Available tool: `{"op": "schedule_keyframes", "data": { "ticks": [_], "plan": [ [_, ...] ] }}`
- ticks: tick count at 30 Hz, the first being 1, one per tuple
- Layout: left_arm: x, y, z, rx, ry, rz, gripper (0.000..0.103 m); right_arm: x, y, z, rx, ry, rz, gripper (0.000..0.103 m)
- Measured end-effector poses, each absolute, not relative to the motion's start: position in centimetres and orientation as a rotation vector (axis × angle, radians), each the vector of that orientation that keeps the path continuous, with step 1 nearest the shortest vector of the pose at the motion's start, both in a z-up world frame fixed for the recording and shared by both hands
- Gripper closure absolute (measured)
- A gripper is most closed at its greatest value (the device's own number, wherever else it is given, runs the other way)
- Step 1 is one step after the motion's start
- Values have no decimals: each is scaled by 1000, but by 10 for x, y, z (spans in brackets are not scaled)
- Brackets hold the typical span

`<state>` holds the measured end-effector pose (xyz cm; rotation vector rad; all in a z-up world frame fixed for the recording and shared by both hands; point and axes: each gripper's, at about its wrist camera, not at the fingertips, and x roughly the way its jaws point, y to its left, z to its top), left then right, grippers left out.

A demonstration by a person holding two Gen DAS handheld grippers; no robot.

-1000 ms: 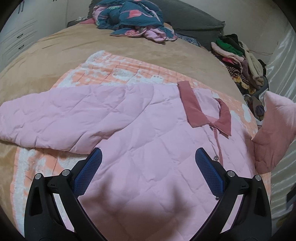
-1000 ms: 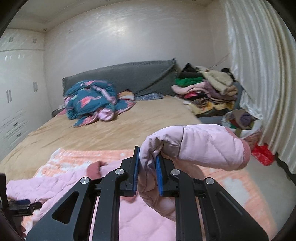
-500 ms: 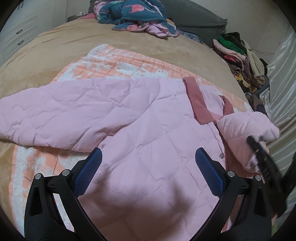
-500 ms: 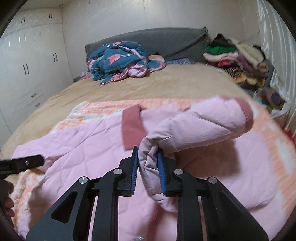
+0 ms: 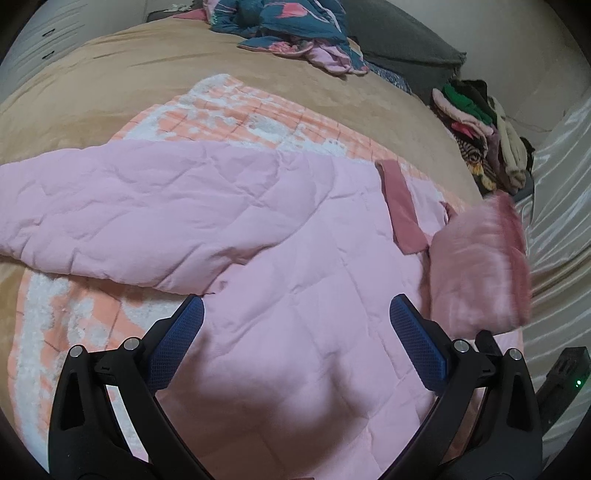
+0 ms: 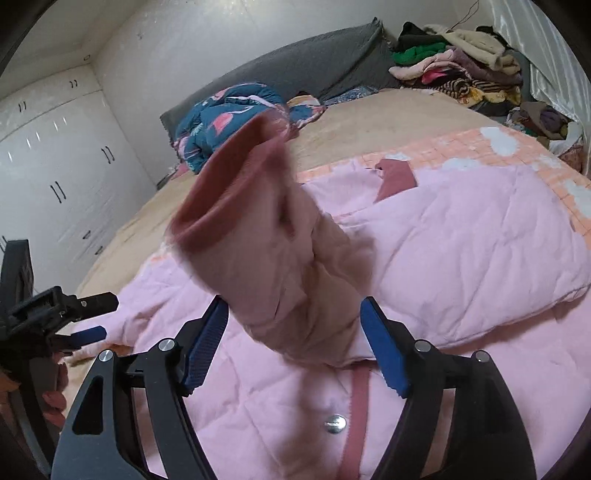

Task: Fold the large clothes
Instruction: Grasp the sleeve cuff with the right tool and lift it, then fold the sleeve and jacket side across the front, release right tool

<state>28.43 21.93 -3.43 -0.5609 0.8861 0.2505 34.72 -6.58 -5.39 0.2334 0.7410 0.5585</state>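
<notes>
A pink quilted jacket (image 5: 288, 258) with a darker pink collar (image 5: 400, 208) lies spread on an orange-and-white blanket (image 5: 236, 110) on the bed. My left gripper (image 5: 295, 332) is open and empty, low over the jacket's body. Its left sleeve (image 5: 110, 218) lies stretched out to the left. My right gripper (image 6: 293, 343) is open; the right sleeve (image 6: 273, 258), blurred, with a dark pink cuff (image 6: 236, 173), stands between its spread fingers, folded over the jacket front (image 6: 461, 251). The same sleeve shows blurred at the right of the left wrist view (image 5: 480, 266).
A blue patterned garment (image 5: 288, 22) lies bunched at the head of the tan bed (image 5: 110, 85), before a grey headboard (image 6: 314, 59). A pile of clothes (image 6: 454, 62) sits at the far right, by a curtain (image 5: 561, 192). White wardrobes (image 6: 55, 158) stand left.
My right gripper has opened and let go of the right sleeve after carrying it leftward over the jacket front. The sleeve is dropping, blurred. My left gripper stays open in place.
</notes>
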Motion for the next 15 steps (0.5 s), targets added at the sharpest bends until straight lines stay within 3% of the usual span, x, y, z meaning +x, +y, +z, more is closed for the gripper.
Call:
{"op": "schedule_keyframes", "data": {
  "ticks": [8, 15],
  "plan": [
    [285, 232, -43, -653, 883, 212, 9, 335, -53, -53, 221, 778, 602, 30],
    [310, 195, -62, -669, 903, 39, 9, 340, -92, -43, 170, 748, 480, 29]
  ]
}}
